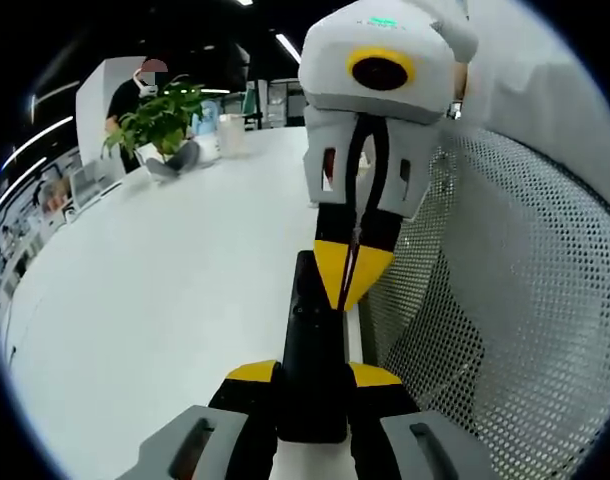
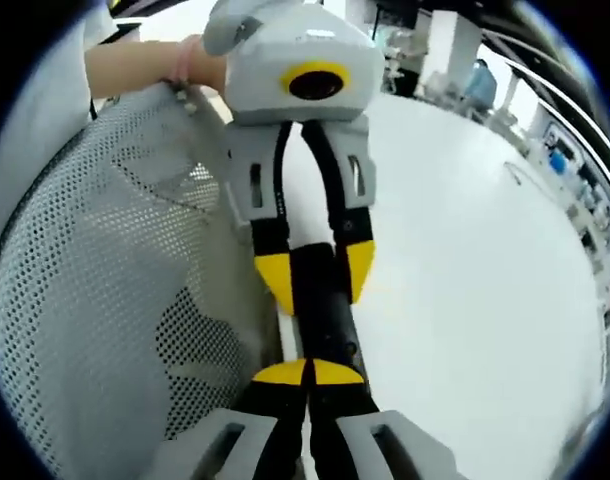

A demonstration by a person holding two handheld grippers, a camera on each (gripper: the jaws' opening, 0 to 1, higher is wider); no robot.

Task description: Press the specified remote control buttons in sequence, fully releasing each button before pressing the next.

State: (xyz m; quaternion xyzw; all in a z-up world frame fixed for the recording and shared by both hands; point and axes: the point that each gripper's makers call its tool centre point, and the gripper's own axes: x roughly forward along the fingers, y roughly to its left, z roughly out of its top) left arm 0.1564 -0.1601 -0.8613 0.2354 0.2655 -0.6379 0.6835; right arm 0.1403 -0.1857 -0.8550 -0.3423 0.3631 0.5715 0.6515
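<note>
A long black remote control (image 1: 307, 340) lies lengthwise between the jaws of my left gripper (image 1: 313, 375), which is shut on its near end just above the white table (image 1: 165, 300). My right gripper (image 1: 351, 275) comes down from above with its yellow tips shut together and resting on the remote's top face near the far end. In the right gripper view, my right gripper (image 2: 307, 373) has its tips closed on the remote (image 2: 320, 320). Beyond it, the left gripper (image 2: 318, 272) clamps the remote's sides. The button under the tips is hidden.
A white perforated mesh wall (image 1: 505, 300) curves close beside the remote, and in the right gripper view the mesh wall (image 2: 95, 260) is on the left. A potted green plant (image 1: 165, 115) and a person (image 1: 135, 95) are at the table's far end. A hand (image 2: 150, 65) holds the left gripper.
</note>
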